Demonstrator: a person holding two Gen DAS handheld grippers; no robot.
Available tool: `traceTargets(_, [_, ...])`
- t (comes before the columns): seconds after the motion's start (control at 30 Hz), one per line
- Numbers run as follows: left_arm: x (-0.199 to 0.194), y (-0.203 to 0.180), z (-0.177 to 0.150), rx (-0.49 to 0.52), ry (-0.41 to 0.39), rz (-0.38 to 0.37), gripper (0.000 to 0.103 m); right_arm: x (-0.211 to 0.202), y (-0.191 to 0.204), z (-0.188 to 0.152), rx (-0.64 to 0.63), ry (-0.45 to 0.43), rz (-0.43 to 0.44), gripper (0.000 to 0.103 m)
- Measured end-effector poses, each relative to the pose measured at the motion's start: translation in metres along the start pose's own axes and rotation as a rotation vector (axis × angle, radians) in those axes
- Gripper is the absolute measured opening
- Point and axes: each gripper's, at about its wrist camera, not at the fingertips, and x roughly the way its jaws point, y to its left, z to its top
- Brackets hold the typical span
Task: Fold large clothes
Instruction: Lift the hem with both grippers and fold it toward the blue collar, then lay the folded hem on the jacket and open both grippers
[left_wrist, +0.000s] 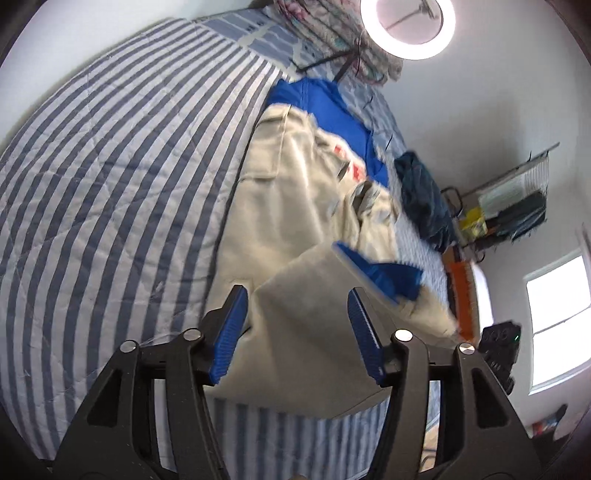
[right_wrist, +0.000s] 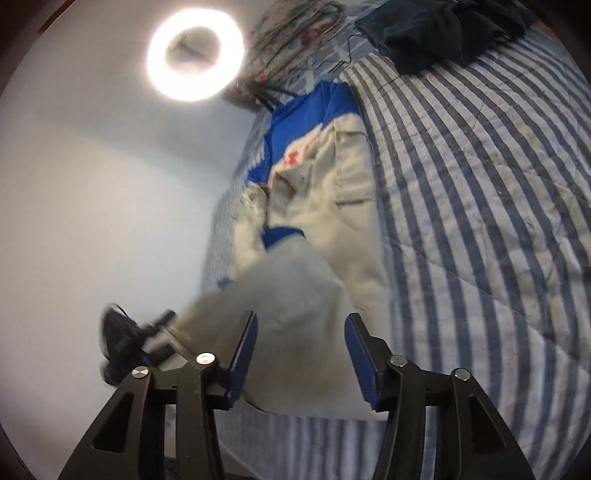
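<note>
A bed with a blue-and-white striped quilt (left_wrist: 110, 184) fills the room. A glowing ring light (left_wrist: 406, 27) stands at its far end against plain white walls (right_wrist: 92, 184). A bright window (left_wrist: 557, 317) lies to the right, beside a cluttered rack (left_wrist: 513, 206).

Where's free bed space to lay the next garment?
Free: the wide striped quilt beside the cream-and-blue jacket. Crowded: the wall-side strip with the dark garment, and the head end by the ring light and floral bedding.

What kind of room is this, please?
Most likely a bedroom: a cream and blue garment lies on a bed with a striped quilt, a window is in the wall, and a ring light stands nearby.
</note>
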Motion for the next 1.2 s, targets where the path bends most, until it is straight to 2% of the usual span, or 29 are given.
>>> traceTargets(0.2, [0.022,0.006,-0.025,0.075,0.101,0.05,0.048,0.018,-0.005,-0.018,-0.059,0.084,-0.074,0.049])
traceTargets(0.4, [0.037,0.006,-0.035,0.094,0.139,0.091,0.048,0.027,-0.001,-0.023,-0.106,0.114,-0.136,0.049])
traceTargets(0.47, [0.037,0.003,-0.038,0.11,0.136,0.099,0.045,0.028,-0.001,-0.024,-0.111,0.113,-0.139,0.048])
traceTargets(0.5, [0.037,0.002,-0.039,0.115,0.14,0.1,0.035,0.03,0.0,-0.025,-0.113,0.114,-0.14,0.046])
traceTargets(0.6, [0.036,-0.002,-0.042,0.126,0.132,0.111,0.019,0.031,0.002,-0.026,-0.125,0.119,-0.151,0.03])
traceTargets(0.63, [0.036,-0.003,-0.043,0.13,0.127,0.113,0.017,0.029,0.002,-0.027,-0.128,0.121,-0.15,0.02])
traceTargets(0.73, [0.03,-0.004,-0.046,0.111,0.104,0.105,0.011,0.026,0.007,-0.03,-0.144,0.109,-0.175,0.004])
traceTargets(0.87, [0.008,0.014,-0.053,-0.014,0.062,0.073,0.009,0.009,0.013,-0.036,-0.127,0.076,-0.143,0.0])
traceTargets(0.97, [0.019,0.023,-0.055,0.007,0.087,0.152,0.009,0.012,0.0,-0.047,-0.109,0.117,-0.181,0.0])
traceTargets(1.03, [0.023,0.024,-0.053,0.018,0.085,0.163,0.009,0.022,-0.004,-0.05,-0.11,0.137,-0.218,0.0])
traceTargets(1.1, [0.019,0.018,-0.05,0.049,0.072,0.189,0.011,0.02,-0.003,-0.049,-0.098,0.128,-0.213,0.001])
traceTargets(1.17, [0.01,0.012,-0.047,0.069,0.042,0.218,0.017,0.015,0.002,-0.045,-0.111,0.13,-0.219,0.007])
traceTargets(1.2, [0.002,0.007,-0.047,0.081,0.014,0.221,0.02,0.008,0.011,-0.043,-0.154,0.11,-0.249,0.01])
